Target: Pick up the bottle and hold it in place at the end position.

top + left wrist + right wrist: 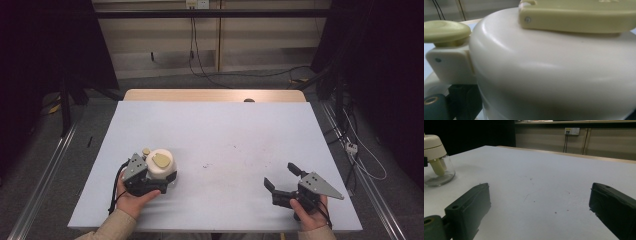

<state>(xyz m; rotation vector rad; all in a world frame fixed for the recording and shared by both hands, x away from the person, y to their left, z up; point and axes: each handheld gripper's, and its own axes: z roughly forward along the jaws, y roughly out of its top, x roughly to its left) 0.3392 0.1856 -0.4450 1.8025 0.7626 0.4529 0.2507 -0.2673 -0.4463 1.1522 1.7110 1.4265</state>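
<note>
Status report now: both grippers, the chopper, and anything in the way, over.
Left gripper closed around the cream chopper, upright on the table. Right gripper open, holding nothing, apart from it. Nothing between them.

Worktop (225,130): pale grey-blue sheet over a wooden top, whose bare wood edge (215,95) shows along the far side; a few small dark specks (206,165) mark the middle of the sheet.
Floor (165,80): grey, with black cables (235,75) trailing across it behind the worktop.
Wall sockets (196,4): white, on the beige back wall, leads hanging down from them.
Metal rail (42,175): runs along the floor left of the worktop.
White power strip (351,147): on the floor to the right.
</note>
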